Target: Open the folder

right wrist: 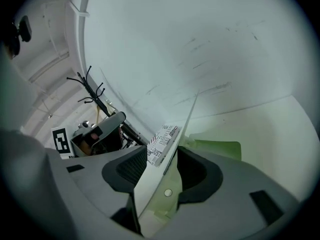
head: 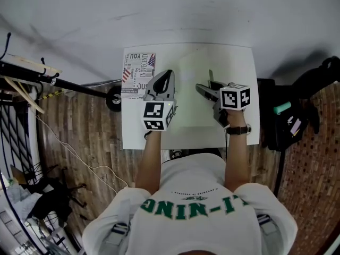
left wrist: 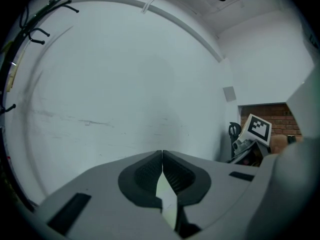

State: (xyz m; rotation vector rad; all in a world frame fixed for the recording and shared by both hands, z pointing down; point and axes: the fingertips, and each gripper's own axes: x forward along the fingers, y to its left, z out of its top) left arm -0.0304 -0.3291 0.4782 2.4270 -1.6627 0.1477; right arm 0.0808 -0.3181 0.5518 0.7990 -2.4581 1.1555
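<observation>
**Q:** Left to right across the white table (head: 241,62), what lies where?

**A:** At the left edge, a printed book (head: 137,70); just beside it, the left gripper (left wrist: 162,156); at centre, the pale green folder (head: 195,62), on the table top between the two tools; at its right side, the right gripper (right wrist: 162,155), with a marker cube (head: 235,96) on its back.

**Q:** State of the left gripper?

**A:** Clenched; in the left gripper view the pads meet at the tips; lower down, a thin pale sheet of the folder's tint is nipped between them; beyond the jaws, pale wall.

**Q:** And the right gripper?

**A:** Released; in the right gripper view the jaws stand apart; the folder's cover passes between them edge-on, rising up and away; it runs close along the left pad and clear of the right pad; a small white stud (right wrist: 167,192) shows on the sheet, low between the jaws; the green base of the folder lies on the table beyond the right jaw.

**Q:** Legible writing?

**A:** On the book's cover, black block capitals on white: "YOU" near the far edge, "JUST" nearer the middle; a stars-and-stripes flag (head: 151,60) beside them; the remaining words are too small to read; on the person's white shirt (head: 186,187), green capitals, inverted to the head view, not readable in full; the cube bears black-and-white square markers.
</observation>
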